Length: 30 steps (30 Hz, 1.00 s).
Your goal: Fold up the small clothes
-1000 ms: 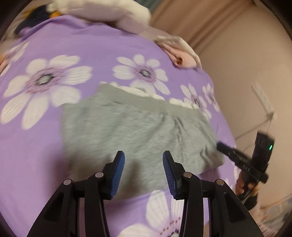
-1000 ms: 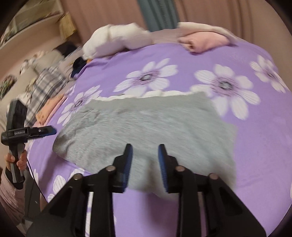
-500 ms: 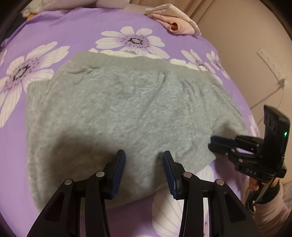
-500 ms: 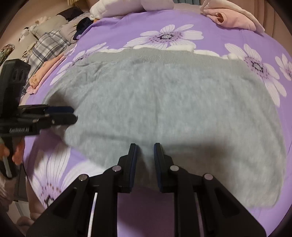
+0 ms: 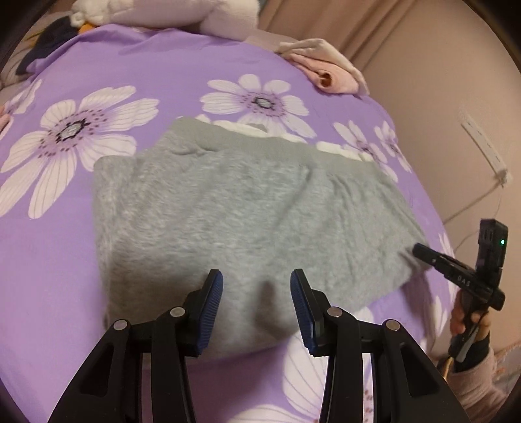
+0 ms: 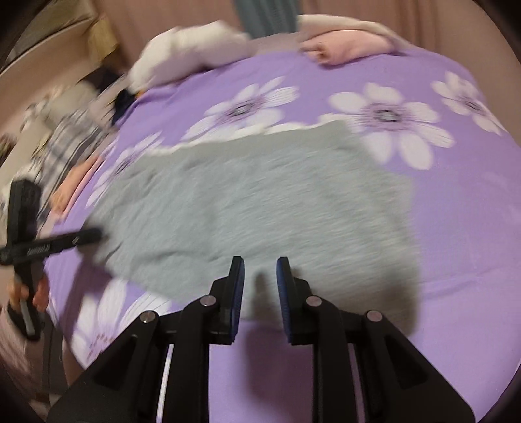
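Observation:
A grey fleecy garment lies spread flat on the purple flowered bedspread. It also shows in the right wrist view, which is blurred. My left gripper is open and empty, hovering above the garment's near edge. My right gripper is open with a narrower gap and empty, above the near edge at the other side. In the left wrist view the right gripper shows at the garment's right corner; in the right wrist view the left gripper shows at the left corner.
Rolled pink and cream clothes lie at the far right of the bed. A white pillow or plush lies at the far edge. A wall with a power strip and cable is at right. Plaid and pink clothes lie left.
Both grippers have risen and drawn back from the garment, so it looks smaller. The right gripper's jaws have opened wider. The garment stays flat.

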Tool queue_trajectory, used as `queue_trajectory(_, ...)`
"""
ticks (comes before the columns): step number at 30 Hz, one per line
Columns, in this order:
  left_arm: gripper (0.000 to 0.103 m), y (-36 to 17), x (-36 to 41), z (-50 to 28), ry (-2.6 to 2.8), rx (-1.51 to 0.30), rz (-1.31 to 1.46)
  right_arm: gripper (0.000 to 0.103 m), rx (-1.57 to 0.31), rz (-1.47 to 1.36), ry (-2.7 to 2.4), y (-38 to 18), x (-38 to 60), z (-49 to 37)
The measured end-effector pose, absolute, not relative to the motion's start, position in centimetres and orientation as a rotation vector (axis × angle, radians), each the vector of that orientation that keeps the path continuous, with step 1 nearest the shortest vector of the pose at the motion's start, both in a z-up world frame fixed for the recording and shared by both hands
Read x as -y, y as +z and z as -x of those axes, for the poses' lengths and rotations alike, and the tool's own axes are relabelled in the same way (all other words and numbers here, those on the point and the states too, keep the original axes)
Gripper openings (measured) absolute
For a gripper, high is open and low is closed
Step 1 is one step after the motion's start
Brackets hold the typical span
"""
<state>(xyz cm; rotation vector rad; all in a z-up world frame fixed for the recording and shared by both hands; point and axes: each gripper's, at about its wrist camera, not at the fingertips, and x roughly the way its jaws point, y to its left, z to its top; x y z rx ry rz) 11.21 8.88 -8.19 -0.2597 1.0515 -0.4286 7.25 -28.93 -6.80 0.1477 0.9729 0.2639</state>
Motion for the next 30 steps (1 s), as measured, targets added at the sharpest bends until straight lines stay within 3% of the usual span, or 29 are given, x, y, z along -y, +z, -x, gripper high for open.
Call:
queue_trajectory(13, 0.041, -10.4, -11.1, -10.2, -0.388, -1.06, 0.42, 0.018, -1.005, -0.287, 0.185, -9.9, 32.6, -4.2)
queue_trajectory(14, 0.041, -10.2, -11.3, -9.8, -0.389, -1.057, 0.433, 0.021, -1.001, -0.297, 0.187, -9.7, 32.5, -3.9)
queue_trajectory(18, 0.049, -9.5, -12.5, -6.7, -0.4, -1.033, 0.501, 0.055, -0.961, -0.319, 0.245, -8.8, 31.7, -1.6)
queue_trajectory(19, 0.051, -9.4, -12.8, -6.2, -0.404, -1.03, 0.52, 0.057, -0.956, -0.302, 0.256, -8.5, 31.3, -1.1)
queue_trajectory(24, 0.051, -8.6, -14.6, -3.7, -0.419, -1.013, 0.612, 0.059, -0.925, -0.288, 0.318, -7.1, 30.1, 0.1)
queue_trajectory(27, 0.068, -8.2, -16.1, -2.7, -0.397, -0.971, 0.692, 0.063, -0.906, -0.323, 0.354, -6.5, 29.3, 0.4)
queue_trajectory(30, 0.07, -8.3, -17.4, -2.4, -0.386, -0.94, 0.765, 0.064, -0.902, -0.328, 0.386, -6.2, 28.1, 0.5)
